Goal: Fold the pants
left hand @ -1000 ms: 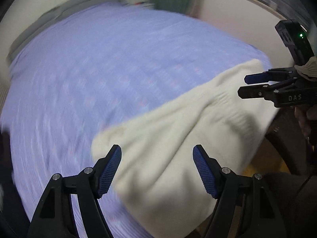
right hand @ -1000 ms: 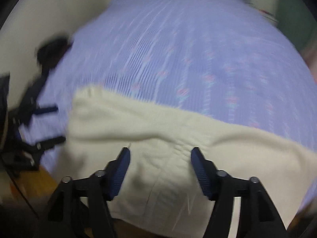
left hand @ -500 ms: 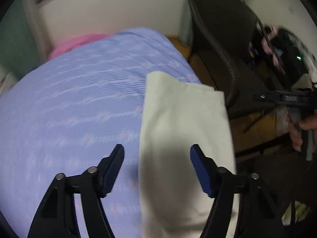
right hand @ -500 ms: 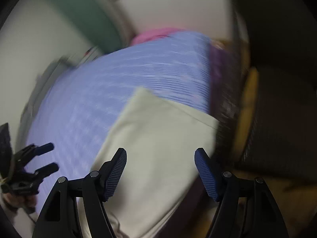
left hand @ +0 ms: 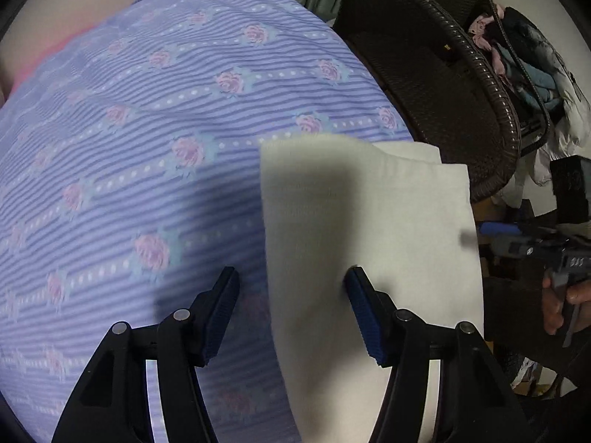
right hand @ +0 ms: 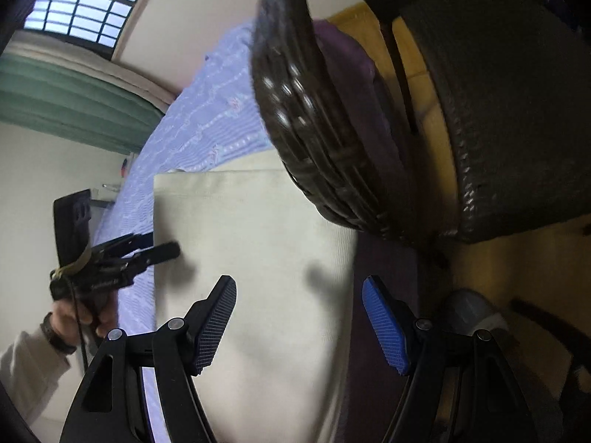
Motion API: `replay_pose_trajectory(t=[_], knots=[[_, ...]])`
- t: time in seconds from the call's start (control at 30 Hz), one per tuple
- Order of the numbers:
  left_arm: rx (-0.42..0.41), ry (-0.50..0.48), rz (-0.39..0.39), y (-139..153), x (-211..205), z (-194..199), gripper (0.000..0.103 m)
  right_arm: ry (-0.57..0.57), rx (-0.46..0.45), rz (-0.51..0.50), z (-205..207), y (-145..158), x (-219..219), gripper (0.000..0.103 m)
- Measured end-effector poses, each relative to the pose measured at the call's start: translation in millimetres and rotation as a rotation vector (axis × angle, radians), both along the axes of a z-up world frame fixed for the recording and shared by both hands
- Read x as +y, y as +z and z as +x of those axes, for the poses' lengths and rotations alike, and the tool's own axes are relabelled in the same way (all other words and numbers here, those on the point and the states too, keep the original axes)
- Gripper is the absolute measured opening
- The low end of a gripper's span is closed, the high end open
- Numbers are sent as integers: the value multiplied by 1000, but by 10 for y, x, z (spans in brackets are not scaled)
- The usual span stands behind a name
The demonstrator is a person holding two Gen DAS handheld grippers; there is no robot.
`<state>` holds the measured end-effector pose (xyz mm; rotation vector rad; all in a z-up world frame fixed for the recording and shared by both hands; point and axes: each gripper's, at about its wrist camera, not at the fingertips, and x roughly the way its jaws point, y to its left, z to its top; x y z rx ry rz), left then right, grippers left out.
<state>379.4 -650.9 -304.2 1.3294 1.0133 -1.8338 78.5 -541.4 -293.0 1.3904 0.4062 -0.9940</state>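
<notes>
The lavender striped bedspread with pink roses (left hand: 155, 155) fills nine o'clock. The left hand-held gripper (left hand: 291, 308) hovers spread and empty over the long left edge of the cream folded pants (left hand: 369, 229). A second ago they sprawled wider; now they lie as a tidy narrow rectangle along the bed's edge, suggesting another fold remains. The right hand-held gripper (right hand: 299, 326), also spread, hangs above them, the dark wicker chair (right hand: 332, 129) at one o'clock.
</notes>
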Motion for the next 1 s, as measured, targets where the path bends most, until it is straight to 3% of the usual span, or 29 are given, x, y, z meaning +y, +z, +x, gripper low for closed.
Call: replay_pose_trajectory(t=[0.27,0.37,0.4,0.43,0.47,0.53,0.7,1.0], knots=[[19,-20,20,-224,-137,-249,68,33,-61,38,64,-352,-122,72],[39,-22,-13,-240,-163,-351,59,42,-79,5,102,-348,-182,64],[45,-29,-19,-246,-162,-380,45,58,-80,-7,123,-339,-208,53],[50,-37,-24,-249,-156,-406,38,77,-70,-19,160,-315,-236,43],[54,-43,-32,-244,-140,-425,35,88,-65,-27,179,-295,-244,39],[62,-52,-47,-203,-100,-449,25,111,-43,-40,219,-260,-246,16],[95,-52,-91,4,23,-442,17,194,26,-133,350,87,-173,13],[131,5,-156,537,315,-100,15,370,69,-335,728,767,43,12]])
